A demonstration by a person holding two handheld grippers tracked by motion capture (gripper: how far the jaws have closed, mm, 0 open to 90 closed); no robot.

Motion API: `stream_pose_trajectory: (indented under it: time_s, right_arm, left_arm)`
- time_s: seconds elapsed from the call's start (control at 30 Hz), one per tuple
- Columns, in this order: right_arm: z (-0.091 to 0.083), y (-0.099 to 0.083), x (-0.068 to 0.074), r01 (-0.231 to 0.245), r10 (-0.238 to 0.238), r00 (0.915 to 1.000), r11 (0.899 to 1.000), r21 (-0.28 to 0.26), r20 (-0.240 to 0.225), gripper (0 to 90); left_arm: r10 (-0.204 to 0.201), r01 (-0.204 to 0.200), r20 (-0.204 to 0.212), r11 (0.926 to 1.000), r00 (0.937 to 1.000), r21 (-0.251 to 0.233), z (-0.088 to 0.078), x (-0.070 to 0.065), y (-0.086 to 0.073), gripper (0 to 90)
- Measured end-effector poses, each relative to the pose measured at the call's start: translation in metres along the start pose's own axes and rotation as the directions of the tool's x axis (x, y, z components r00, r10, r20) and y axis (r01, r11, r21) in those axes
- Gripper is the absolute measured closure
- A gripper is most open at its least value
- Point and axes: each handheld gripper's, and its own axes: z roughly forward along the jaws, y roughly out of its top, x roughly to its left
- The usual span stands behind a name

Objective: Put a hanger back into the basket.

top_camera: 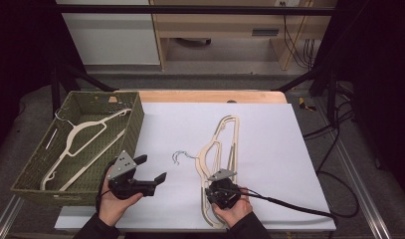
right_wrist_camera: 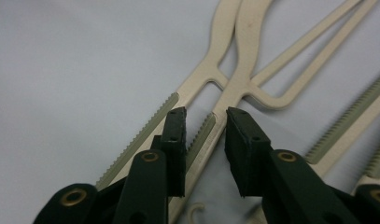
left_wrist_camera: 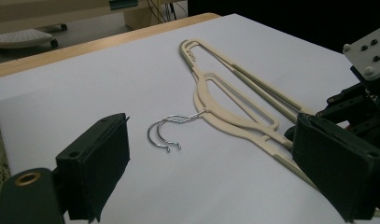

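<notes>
A woven basket [top_camera: 38, 164] at the counter's left edge already held one cream hanger [top_camera: 85, 137], presumably so the rest could be gathered there. The left tool [top_camera: 152, 169] was held wide open and empty above the white sheet [top_camera: 269, 129], seemingly waiting. To its right, two stacked hangers [top_camera: 222, 149] lay flat, cream plastic with ribbed grey shoulder grips and wire hooks [left_wrist_camera: 164, 133]. The right tool [right_wrist_camera: 205, 122] was set astride one arm, its pads nearly closed but not clearly pressing.
</notes>
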Motion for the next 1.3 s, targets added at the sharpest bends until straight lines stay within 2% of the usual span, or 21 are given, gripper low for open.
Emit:
stream_pose_trajectory:
  time_s: [0.03,0.33,0.4,0.43,0.5,0.6,0.77,0.87,0.93,1.0,1.07,1.13,1.17,1.3]
  right_arm:
    - [-0.001,0.000,0.000,-0.011,0.011,0.9999,1.000,0.003,-0.003,71.8]
    - [-0.009,-0.003,-0.013,-0.013,0.012,0.9999,0.999,0.047,0.011,74.8]
    - [-0.010,-0.002,-0.014,-0.010,0.009,0.9997,0.999,0.032,0.024,71.2]
    - [-0.007,-0.003,-0.013,-0.023,0.022,0.9993,0.999,0.028,0.030,64.6]
    - [-0.005,-0.004,-0.012,-0.027,0.026,0.9990,0.999,0.021,0.037,64.4]
    - [-0.005,-0.004,-0.010,-0.042,0.041,0.9977,0.999,0.017,0.054,71.9]
    - [-0.005,-0.003,-0.010,-0.077,0.075,0.9960,0.997,0.024,0.048,74.4]
    - [-0.006,-0.002,-0.012,-0.068,0.067,0.9969,0.998,0.019,0.040,76.8]
    - [-0.007,-0.002,-0.014,-0.044,0.043,0.9985,0.999,0.019,0.033,77.8]
    - [-0.007,-0.003,-0.013,-0.051,0.051,0.9986,0.998,0.025,0.012,78.6]
    - [-0.007,-0.003,-0.014,-0.017,0.018,0.9996,1.000,0.022,-0.024,79.5]
    - [-0.007,-0.004,-0.013,-0.007,0.008,0.9995,1.000,0.018,-0.031,79.6]
    - [-0.006,-0.004,-0.014,0.013,-0.013,0.9997,1.000,0.006,-0.022,79.5]
    - [-0.007,-0.006,-0.012,0.008,-0.008,0.9999,1.000,0.003,-0.014,69.3]
  left_arm:
    - [0.000,0.000,-0.001,1.0000,1.0000,0.000,0.000,0.000,0.000,11.1]
    - [-0.003,0.003,-0.002,1.0000,1.0000,0.004,0.000,0.001,-0.001,11.1]
    - [-0.003,0.003,-0.001,1.0000,1.0000,0.007,0.001,0.000,-0.002,11.1]
    - [-0.002,0.002,-0.001,1.0000,1.0000,0.008,0.001,0.000,-0.002,11.2]
    - [-0.001,0.001,0.001,0.9999,1.0000,0.011,0.002,0.000,-0.002,11.2]
    - [-0.002,0.002,0.003,0.9999,1.0000,0.013,0.003,-0.001,-0.002,11.1]
    - [0.001,-0.001,0.004,0.9999,1.0000,0.016,0.004,-0.001,-0.003,11.1]
    - [-0.001,0.001,0.003,0.9998,1.0000,0.017,0.004,-0.001,-0.003,11.2]
    - [0.000,0.000,0.003,0.9998,1.0000,0.019,0.004,-0.001,-0.004,11.2]
    - [0.002,-0.002,0.003,0.9998,1.0000,0.021,0.004,-0.001,-0.004,11.2]
    - [0.001,-0.002,0.004,0.9998,1.0000,0.022,0.005,-0.002,-0.004,11.2]
    - [0.002,-0.002,0.004,0.9998,1.0000,0.020,0.004,-0.002,-0.004,11.2]
    - [0.001,-0.002,0.004,0.9998,1.0000,0.019,0.004,-0.002,-0.004,11.2]
    - [0.000,0.000,0.004,0.9998,1.0000,0.018,0.004,-0.002,-0.004,11.2]
